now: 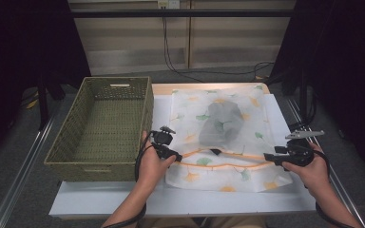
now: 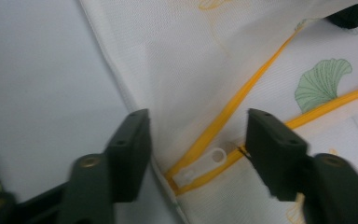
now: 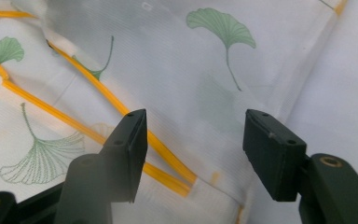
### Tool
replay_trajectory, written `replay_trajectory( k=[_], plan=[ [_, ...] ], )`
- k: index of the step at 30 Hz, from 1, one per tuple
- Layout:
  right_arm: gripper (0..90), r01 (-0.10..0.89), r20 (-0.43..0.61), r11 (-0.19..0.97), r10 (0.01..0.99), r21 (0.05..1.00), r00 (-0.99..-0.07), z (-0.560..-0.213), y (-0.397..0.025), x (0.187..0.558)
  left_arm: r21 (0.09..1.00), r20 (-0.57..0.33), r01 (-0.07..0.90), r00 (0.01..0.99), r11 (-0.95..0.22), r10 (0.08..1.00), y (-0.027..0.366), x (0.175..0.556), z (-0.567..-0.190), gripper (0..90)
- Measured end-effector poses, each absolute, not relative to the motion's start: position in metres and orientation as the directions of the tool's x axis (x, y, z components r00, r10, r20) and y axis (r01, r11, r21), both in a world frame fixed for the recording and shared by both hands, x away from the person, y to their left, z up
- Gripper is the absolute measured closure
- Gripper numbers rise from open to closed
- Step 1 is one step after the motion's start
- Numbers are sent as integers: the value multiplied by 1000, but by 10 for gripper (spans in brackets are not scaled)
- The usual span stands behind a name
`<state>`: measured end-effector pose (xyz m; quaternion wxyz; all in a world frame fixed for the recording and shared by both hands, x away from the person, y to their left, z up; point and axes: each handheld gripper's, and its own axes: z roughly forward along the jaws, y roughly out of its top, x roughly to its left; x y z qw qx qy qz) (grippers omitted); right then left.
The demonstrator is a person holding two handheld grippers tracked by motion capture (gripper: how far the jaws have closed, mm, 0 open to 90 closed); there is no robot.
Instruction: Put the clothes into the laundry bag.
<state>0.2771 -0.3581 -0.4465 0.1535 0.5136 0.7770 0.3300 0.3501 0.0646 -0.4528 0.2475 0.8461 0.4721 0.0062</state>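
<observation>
A white mesh laundry bag (image 1: 228, 137) printed with green and yellow leaves lies flat on the table, a dark grey garment (image 1: 222, 124) showing through its upper half. Its orange zipper (image 1: 223, 165) runs across the front part and gapes open. My left gripper (image 1: 175, 156) stands open at the zipper's left end, where the white zipper pull (image 2: 204, 167) lies between its jaws. My right gripper (image 1: 269, 158) is open at the zipper's right end (image 3: 182, 179), jaws on either side of the bag's corner fabric (image 3: 214, 107).
A green woven basket (image 1: 102, 128) with nothing in it stands left of the bag, close to my left hand. A white sheet (image 1: 180, 202) covers the table. Black cables (image 1: 171, 52) run along the floor behind. Dark curtains flank both sides.
</observation>
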Motion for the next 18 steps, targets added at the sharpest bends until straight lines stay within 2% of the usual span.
replay_trajectory(
  k=[3,8,12,18],
  plan=[
    [394,704,114,240,903,668,-415,-448,-361,276,422,-220,803,542,-422,811,64,349,-453,593],
    [411,712,112,237,907,661,-406,-452,-364,275,400,-223,822,517,-406,827,61,346,-452,695],
    [485,725,118,230,911,649,-395,-455,-367,274,383,-233,837,497,-391,836,60,345,-450,774],
    [633,758,150,201,918,620,-366,-459,-370,272,363,-244,848,487,-387,838,61,345,-449,815]
  ],
)
